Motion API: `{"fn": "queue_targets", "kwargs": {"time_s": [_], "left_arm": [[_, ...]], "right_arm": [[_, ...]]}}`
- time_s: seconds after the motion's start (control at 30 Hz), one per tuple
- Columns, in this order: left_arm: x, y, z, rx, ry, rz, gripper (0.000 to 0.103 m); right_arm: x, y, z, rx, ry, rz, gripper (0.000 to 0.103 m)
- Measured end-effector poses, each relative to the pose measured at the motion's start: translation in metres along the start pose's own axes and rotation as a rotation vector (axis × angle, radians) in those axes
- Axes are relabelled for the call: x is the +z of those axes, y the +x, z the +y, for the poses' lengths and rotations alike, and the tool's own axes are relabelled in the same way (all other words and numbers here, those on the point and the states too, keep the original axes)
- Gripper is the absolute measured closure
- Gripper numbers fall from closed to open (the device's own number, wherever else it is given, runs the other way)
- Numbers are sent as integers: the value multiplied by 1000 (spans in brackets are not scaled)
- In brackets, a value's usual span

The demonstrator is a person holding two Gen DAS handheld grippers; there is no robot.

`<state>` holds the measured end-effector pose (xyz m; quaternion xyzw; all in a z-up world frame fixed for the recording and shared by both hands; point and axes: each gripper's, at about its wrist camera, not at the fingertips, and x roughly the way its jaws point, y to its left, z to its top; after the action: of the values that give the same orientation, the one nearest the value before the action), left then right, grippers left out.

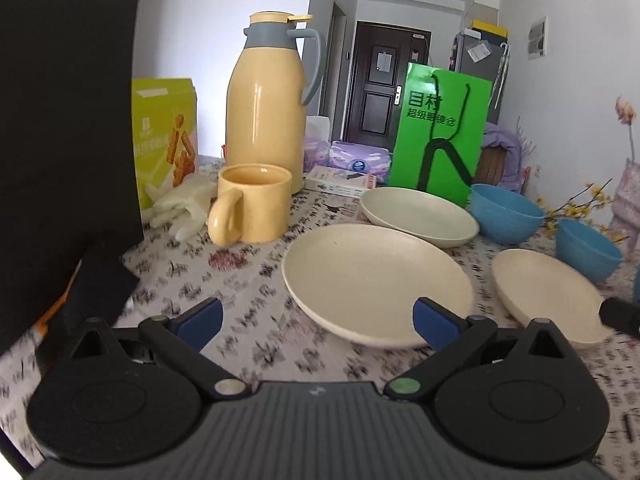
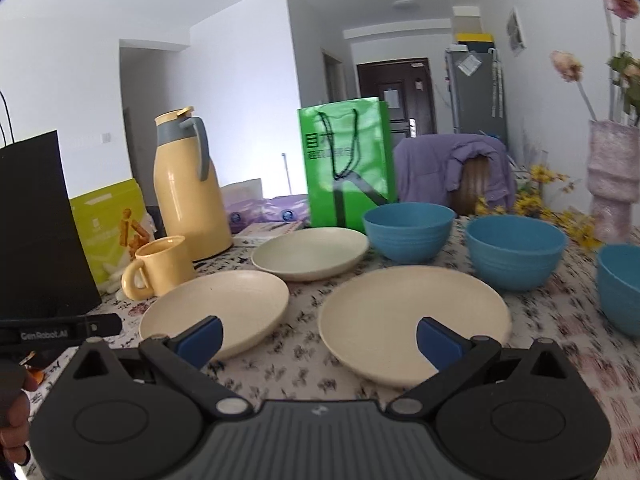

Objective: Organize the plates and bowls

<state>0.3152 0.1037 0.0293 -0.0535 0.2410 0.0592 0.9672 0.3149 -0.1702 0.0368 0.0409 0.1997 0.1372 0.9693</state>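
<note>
Three cream plates lie on the patterned tablecloth: a near-left plate (image 2: 216, 312) (image 1: 376, 280), a far plate (image 2: 310, 258) (image 1: 418, 214) and a near-right plate (image 2: 412, 320) (image 1: 548, 292). Three blue bowls stand behind them: one (image 2: 408, 230) (image 1: 506, 210), a second (image 2: 516, 250) (image 1: 586, 246) and a third at the right edge (image 2: 620, 284). My left gripper (image 1: 318, 320) is open and empty just before the near-left plate. My right gripper (image 2: 320, 340) is open and empty, its right finger over the near-right plate's rim.
A yellow thermos (image 1: 266, 108), a yellow mug (image 1: 252, 208), a green paper bag (image 1: 440, 136), a snack box (image 1: 166, 136), white gloves (image 1: 180, 208) and a black bag (image 1: 64, 120) stand at the back and left. A vase with flowers (image 2: 610, 184) stands far right.
</note>
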Motion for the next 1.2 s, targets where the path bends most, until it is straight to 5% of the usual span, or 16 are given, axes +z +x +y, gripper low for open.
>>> {"fn": "queue_targets", "kwargs": {"time_s": [0.27, 0.4, 0.6, 0.77, 0.83, 0.9, 0.93, 1.07, 1.2], "left_arm": [[19, 57, 14, 11, -20, 52, 0], [26, 91, 26, -2, -62, 114, 10], [30, 137, 43, -21, -152, 216, 36], [30, 146, 44, -33, -141, 208, 51], [31, 148, 44, -33, -132, 209, 74], [31, 148, 47, -82, -160, 217, 87], [31, 149, 48, -108, -169, 226, 92], [31, 146, 46, -93, -156, 230, 92], [33, 129, 44, -101, -147, 221, 92]], "right_arm": [[24, 71, 11, 101, -16, 93, 0], [32, 110, 27, 92, -100, 122, 2], [42, 166, 39, 115, -128, 185, 26], [38, 200, 40, 113, -122, 259, 48], [34, 208, 41, 116, -131, 289, 54], [30, 213, 41, 111, -126, 312, 60], [29, 215, 39, 117, -116, 321, 72], [29, 214, 35, 96, -87, 324, 92], [32, 201, 31, 108, -57, 314, 92]]}}
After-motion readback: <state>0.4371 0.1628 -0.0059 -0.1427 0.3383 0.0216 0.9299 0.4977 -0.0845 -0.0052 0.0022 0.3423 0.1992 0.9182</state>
